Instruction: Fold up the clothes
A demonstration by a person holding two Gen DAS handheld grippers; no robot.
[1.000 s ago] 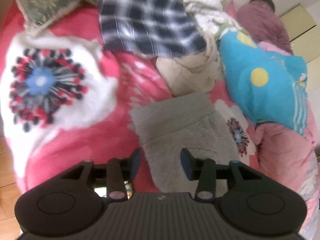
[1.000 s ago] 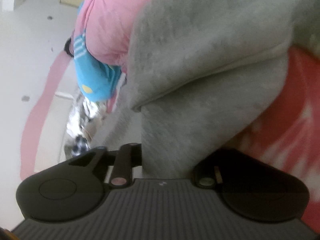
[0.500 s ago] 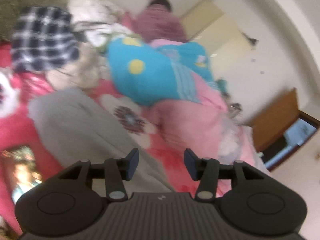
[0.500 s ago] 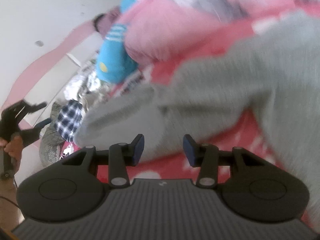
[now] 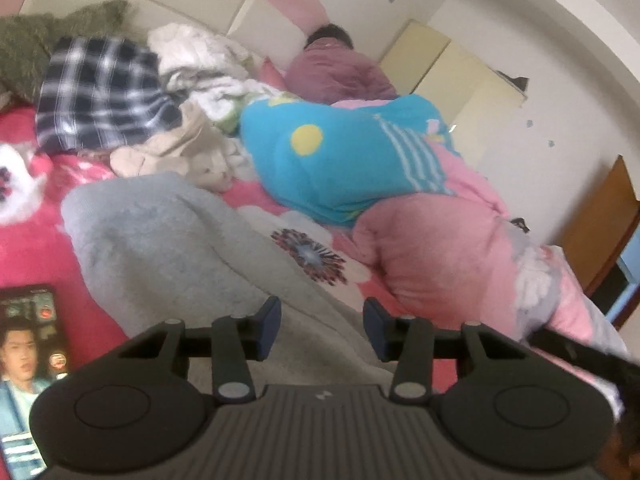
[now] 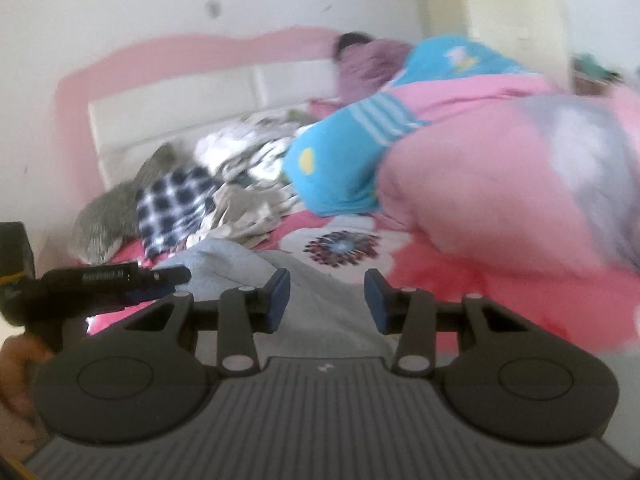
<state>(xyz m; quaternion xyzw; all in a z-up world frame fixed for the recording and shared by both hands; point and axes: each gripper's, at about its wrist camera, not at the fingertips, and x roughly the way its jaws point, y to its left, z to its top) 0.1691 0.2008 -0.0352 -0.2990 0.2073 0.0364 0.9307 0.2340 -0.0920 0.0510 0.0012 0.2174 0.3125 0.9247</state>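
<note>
Covering nearly the whole of both views, the bed (image 5: 132, 320) carries a red blanket printed with white flowers, and its white padded headboard (image 6: 192, 112) stands against a wall painted with a pink border. Along the bed's right side lies a bulky heap of bedding, a pink quilt (image 5: 436, 248) nearer the foot and a bright blue cover (image 5: 340, 160) with a yellow dot and white stripes further up; a person in a purple top (image 5: 340, 76) lies past it at the headboard end. The grey garment (image 5: 172, 240), the thing to be folded, lies spread and rumpled over the blanket at the near edge of the bed, running from mid-bed down under both tools. Towards the head of the bed a pile of unfolded clothes sits together: a dark checked shirt (image 5: 100, 96), a beige piece (image 5: 176, 152) just beside it, and white crumpled fabric (image 5: 200, 60) behind. A green cushion (image 5: 36, 48) rests in the bed's far left corner. A phone (image 5: 28, 356) with a lit screen lies on the blanket at the near left edge, just beside the grey garment. The left gripper (image 5: 322, 330) hovers over the grey cloth with its jaws partly apart and nothing pinched, having just narrowed a little. The right gripper (image 6: 326, 302) stands likewise half apart above the same garment, gripping nothing.
</note>
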